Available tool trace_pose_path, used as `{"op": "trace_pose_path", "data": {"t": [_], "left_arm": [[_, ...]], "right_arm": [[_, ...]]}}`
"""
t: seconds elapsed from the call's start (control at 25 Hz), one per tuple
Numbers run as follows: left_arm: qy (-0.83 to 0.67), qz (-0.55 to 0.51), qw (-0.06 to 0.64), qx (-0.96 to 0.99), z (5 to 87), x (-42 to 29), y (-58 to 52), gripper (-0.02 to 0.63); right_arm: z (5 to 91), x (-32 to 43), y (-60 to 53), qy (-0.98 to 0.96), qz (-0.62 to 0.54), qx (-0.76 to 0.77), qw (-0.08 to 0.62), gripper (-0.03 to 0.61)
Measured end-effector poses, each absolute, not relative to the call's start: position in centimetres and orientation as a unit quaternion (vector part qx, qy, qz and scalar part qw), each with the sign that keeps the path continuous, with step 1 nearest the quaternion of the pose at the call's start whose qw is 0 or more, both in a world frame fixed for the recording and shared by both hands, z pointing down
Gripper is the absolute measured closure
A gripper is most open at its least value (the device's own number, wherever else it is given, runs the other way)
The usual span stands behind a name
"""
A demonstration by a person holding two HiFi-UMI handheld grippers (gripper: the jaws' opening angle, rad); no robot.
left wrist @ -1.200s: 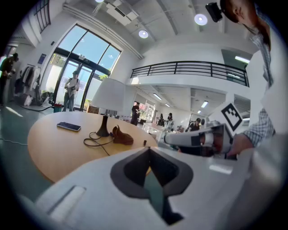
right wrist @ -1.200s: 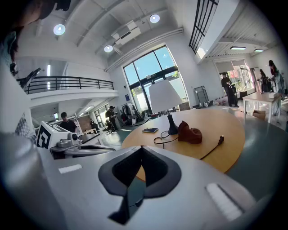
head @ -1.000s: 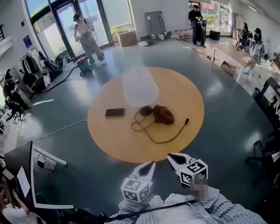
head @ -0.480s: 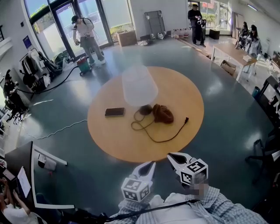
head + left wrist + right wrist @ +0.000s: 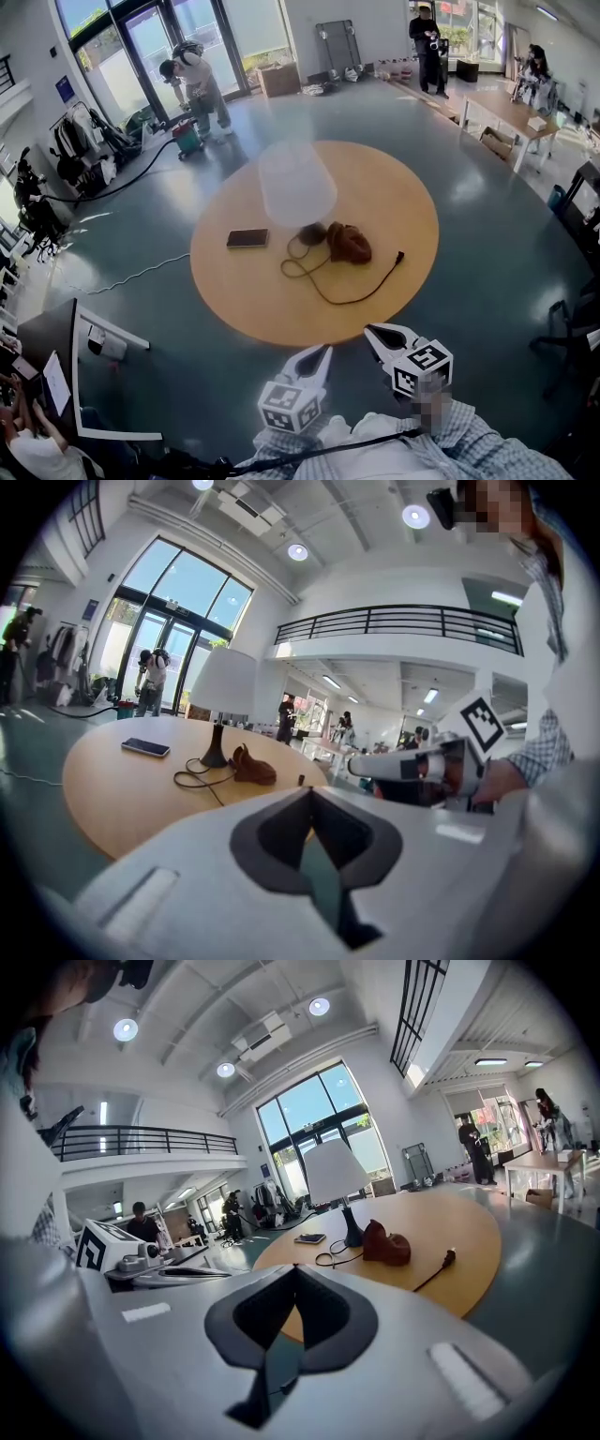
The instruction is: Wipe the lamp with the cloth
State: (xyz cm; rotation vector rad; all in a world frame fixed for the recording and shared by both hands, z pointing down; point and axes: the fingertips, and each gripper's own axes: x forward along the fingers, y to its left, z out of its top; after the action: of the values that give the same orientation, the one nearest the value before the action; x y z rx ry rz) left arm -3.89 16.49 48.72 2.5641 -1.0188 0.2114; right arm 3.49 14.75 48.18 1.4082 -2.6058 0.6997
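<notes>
My 2 grippers, left gripper [image 5: 322, 353] and right gripper [image 5: 372, 332], hang shut and empty short of the round table [image 5: 394, 187]. The brown cloth [image 5: 349, 244] lies just beside the lamp [image 5: 297, 183] base. I'd open 1 wide and pinch the cloth's crest, avoiding the cord [image 5: 328, 286].

The right gripper [image 5: 295, 1269] has its jaws together, empty; beyond, the cloth [image 5: 386, 1244] lies just beside the lamp [image 5: 336, 1174] on the round surface [image 5: 469, 1222]

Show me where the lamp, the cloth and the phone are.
lamp [image 5: 297, 183], head view, middle of the white shade.
cloth [image 5: 349, 244], head view, middle of the brown heap.
phone [image 5: 247, 238], head view, middle of its screen.
</notes>
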Motion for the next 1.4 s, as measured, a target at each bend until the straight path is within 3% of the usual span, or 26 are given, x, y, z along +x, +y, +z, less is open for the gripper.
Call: {"op": "trace_pose_path", "data": {"t": [0.6, 1.4], "left_arm": [[-0.379, 0.075, 0.188, 0.903, 49.1, -1.5, 16.0, 0.615], [-0.391, 0.054, 0.193, 0.899, 49.3, -6.4, -2.2, 0.615]], "right_arm": [[49.7, 6.3, 14.2, -0.860, 0.240, 0.449, 0.047, 0.575], [48.9, 4.8, -2.4, -0.849, 0.247, 0.466, 0.043, 0.575]]}}
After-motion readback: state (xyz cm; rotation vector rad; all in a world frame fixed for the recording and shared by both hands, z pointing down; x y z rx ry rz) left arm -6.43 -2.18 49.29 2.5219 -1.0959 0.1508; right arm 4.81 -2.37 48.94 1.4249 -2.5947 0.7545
